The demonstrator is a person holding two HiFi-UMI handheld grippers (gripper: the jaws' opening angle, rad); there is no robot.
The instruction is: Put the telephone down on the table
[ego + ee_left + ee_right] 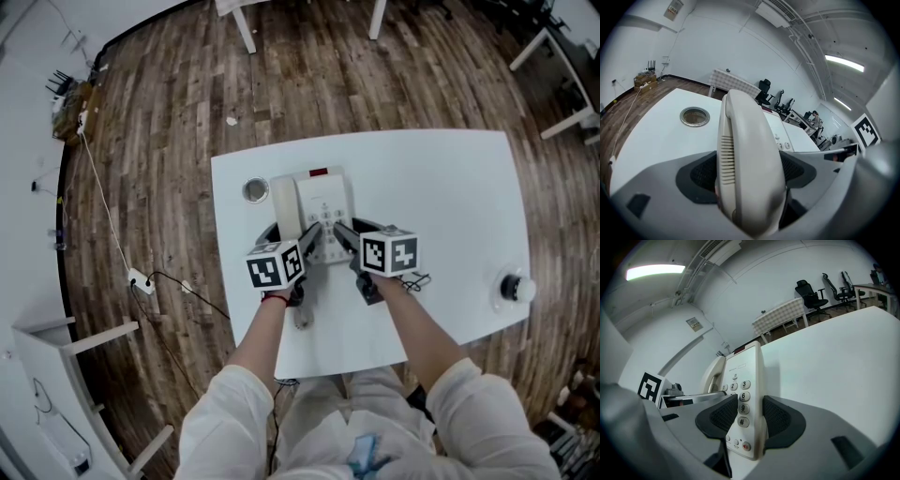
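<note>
1. Telephone [322, 208]: located above the middle of the white table [450, 187], near its far edge. The handset [284, 208] sits along the left side of the base, in its cradle.
2. Left gripper [307, 236]: jaws closed on the handset [750, 168]. Both dark pads [701, 174] press its 2 sides, and the opening is only as wide as the handset.
3. Right gripper [343, 232]: jaws closed on the right edge of the telephone [746, 399], 1 pad [724, 416] on the keypad [742, 401] face and 1 against the outer side.
4. Other items: a round metal insert [255, 190] lies just left of the handset. A black object [514, 287] stands well apart at the right edge of the table.
5. Status: no view shows whether the base rests on the table or hangs just above it. Judged progress: placement is near its end. Remaining: confirm full contact, open both sets of jaws, and withdraw.
</note>
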